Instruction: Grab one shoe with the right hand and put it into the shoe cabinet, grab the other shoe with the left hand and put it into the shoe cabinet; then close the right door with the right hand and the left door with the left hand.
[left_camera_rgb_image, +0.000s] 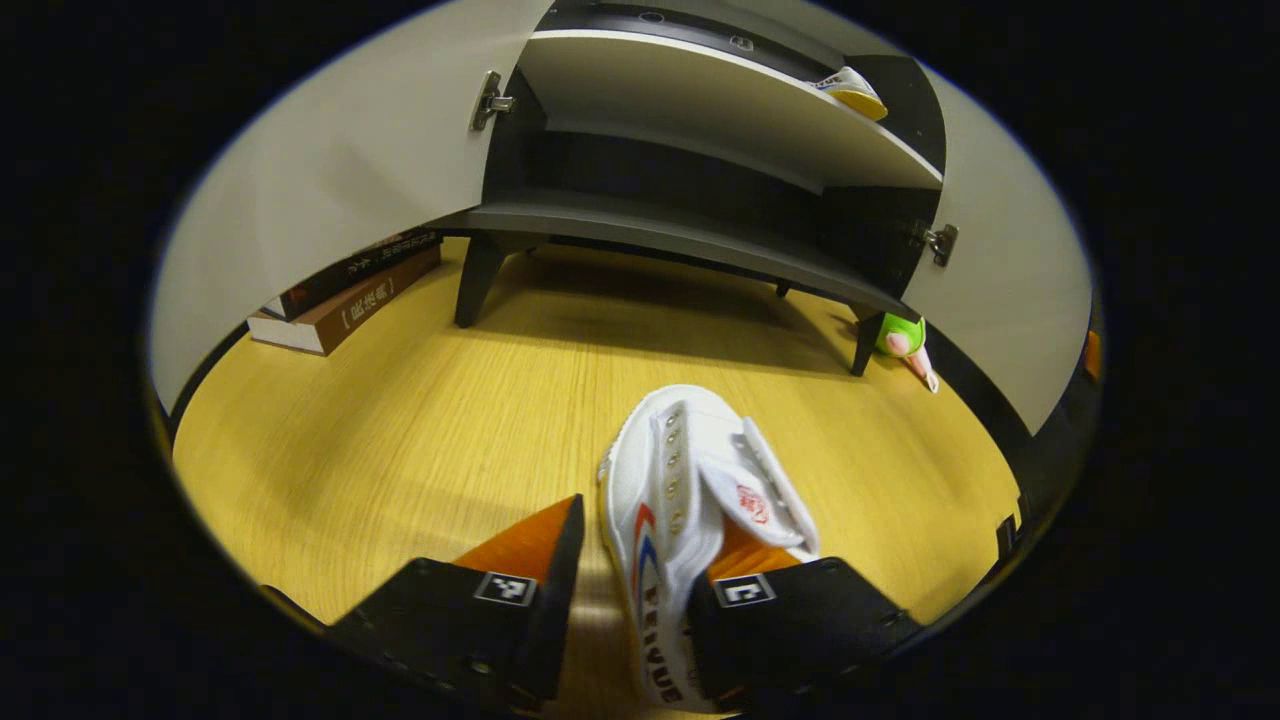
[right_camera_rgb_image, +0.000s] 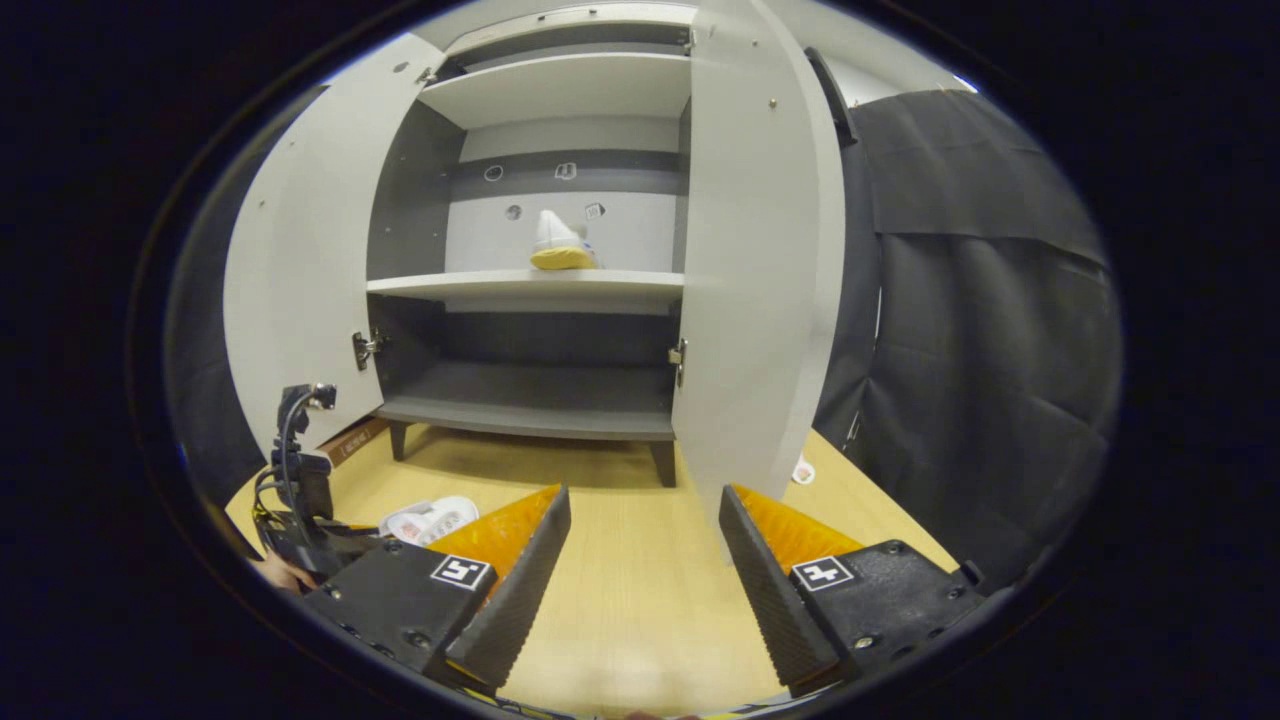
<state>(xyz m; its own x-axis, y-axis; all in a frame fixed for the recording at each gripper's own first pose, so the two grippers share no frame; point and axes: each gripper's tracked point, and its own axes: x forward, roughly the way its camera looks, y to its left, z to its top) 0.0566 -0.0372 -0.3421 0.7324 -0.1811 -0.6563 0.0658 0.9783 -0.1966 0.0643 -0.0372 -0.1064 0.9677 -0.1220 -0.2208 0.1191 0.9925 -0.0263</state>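
Between the left hand-held gripper's (left_camera_rgb_image: 628, 590) spread fingers lies a white shoe (left_camera_rgb_image: 690, 500); right hand-held gripper (right_camera_rgb_image: 640, 560) gapes over bare tabletop (right_camera_rgb_image: 640, 600) before the open cabinet (right_camera_rgb_image: 540, 330).

white shoe (left_camera_rgb_image: 690, 500) on floor, another shelved (right_camera_rgb_image: 560, 245)

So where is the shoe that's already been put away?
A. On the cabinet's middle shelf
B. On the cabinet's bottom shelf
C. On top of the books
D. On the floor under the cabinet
A: in the right gripper view, the stored shoe sits on the middle shelf of the open cabinet, while the other shoe lies on the floor.
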